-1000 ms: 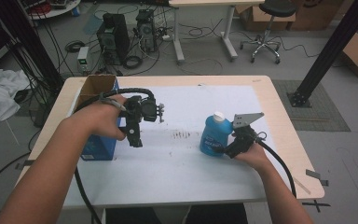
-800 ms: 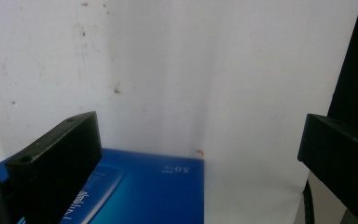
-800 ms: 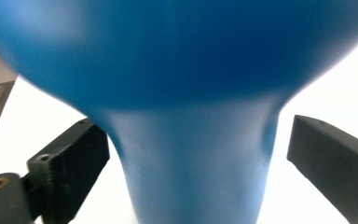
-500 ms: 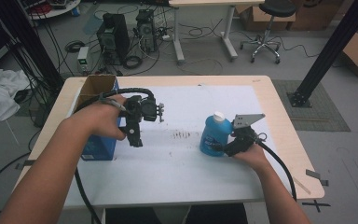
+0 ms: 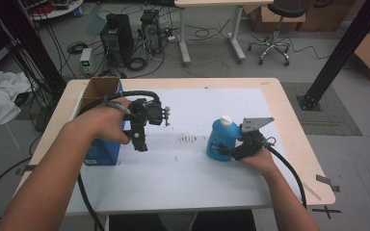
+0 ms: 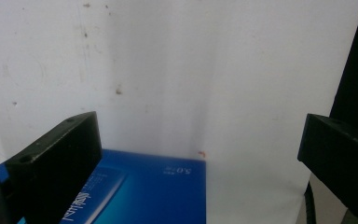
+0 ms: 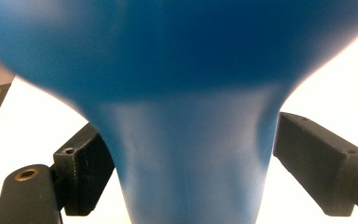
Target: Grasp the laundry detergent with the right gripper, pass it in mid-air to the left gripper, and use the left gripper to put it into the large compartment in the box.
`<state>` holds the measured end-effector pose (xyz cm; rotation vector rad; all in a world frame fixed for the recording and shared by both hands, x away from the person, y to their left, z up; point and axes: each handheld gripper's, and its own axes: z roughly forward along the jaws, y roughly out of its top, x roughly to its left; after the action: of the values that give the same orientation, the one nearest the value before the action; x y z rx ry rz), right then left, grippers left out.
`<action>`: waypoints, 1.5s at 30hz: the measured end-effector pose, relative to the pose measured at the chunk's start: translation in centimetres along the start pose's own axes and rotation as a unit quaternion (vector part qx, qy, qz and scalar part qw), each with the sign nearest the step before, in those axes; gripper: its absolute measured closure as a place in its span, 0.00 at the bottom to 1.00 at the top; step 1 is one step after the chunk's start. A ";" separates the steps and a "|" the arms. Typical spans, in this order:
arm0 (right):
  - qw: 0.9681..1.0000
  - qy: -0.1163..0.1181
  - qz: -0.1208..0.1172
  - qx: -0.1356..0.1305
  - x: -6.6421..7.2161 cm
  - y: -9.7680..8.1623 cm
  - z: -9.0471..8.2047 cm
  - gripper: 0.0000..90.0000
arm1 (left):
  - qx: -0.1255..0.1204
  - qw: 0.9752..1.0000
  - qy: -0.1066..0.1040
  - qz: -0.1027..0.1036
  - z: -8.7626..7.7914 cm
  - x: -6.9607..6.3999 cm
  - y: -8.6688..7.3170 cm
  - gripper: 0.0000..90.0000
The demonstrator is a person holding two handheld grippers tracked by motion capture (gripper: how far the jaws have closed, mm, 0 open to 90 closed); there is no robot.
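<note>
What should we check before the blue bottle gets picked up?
1. Blue bottle standing upright: ok.
2. Bottle between the jaws of the right gripper, which have just been closing: ok.
3. Both jaws pressing firmly on it: cannot tell.
4. Left gripper open and holding nothing: ok.
5. Blue box well apart from the bottle: ok.
</note>
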<state>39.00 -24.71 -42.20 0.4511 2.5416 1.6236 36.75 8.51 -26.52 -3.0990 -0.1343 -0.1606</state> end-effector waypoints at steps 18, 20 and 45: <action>1.000 0.007 -0.007 -0.001 0.0 -0.2 0.1 0.29 | 0.002 1.000 -0.002 0.000 0.1 0.2 0.1 0.00; 1.000 0.008 -0.008 -0.002 0.0 -0.1 0.1 0.31 | 0.002 1.000 -0.002 -0.001 0.2 0.2 0.0 0.00; 1.000 0.003 -0.024 -0.005 0.3 -0.5 0.4 0.47 | 0.003 1.000 -0.004 -0.001 0.4 0.3 0.0 0.00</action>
<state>38.68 -24.50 -42.76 0.3809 2.5263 1.6232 37.06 8.55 -26.90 -3.0950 -0.1388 -0.1472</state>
